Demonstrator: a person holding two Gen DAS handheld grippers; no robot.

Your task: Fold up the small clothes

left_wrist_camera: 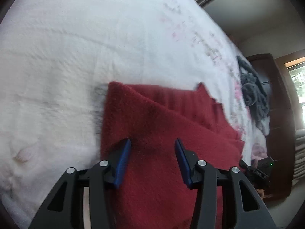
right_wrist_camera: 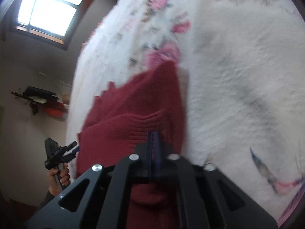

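Note:
A dark red knitted garment [left_wrist_camera: 164, 118] lies partly folded on a white floral bedspread [left_wrist_camera: 95, 47]. In the left wrist view my left gripper [left_wrist_camera: 152, 145] hovers open just above the red knit, its blue pads [left_wrist_camera: 123, 162] spread wide with only cloth beneath them. In the right wrist view my right gripper [right_wrist_camera: 154, 139] has its blue pads pressed together on a ribbed edge of the red garment [right_wrist_camera: 133, 105], and cloth bunches under the jaws. The left gripper [right_wrist_camera: 73, 149] also shows at the garment's left side, held by a hand [right_wrist_camera: 59, 177].
A grey crumpled cloth [left_wrist_camera: 253, 93] lies at the far right edge of the bed, beside dark wooden furniture [left_wrist_camera: 276, 114]. A window [right_wrist_camera: 47, 9] and a wall shelf [right_wrist_camera: 38, 97] stand beyond the bed's left edge. The bedspread [right_wrist_camera: 238, 76] stretches wide on the right.

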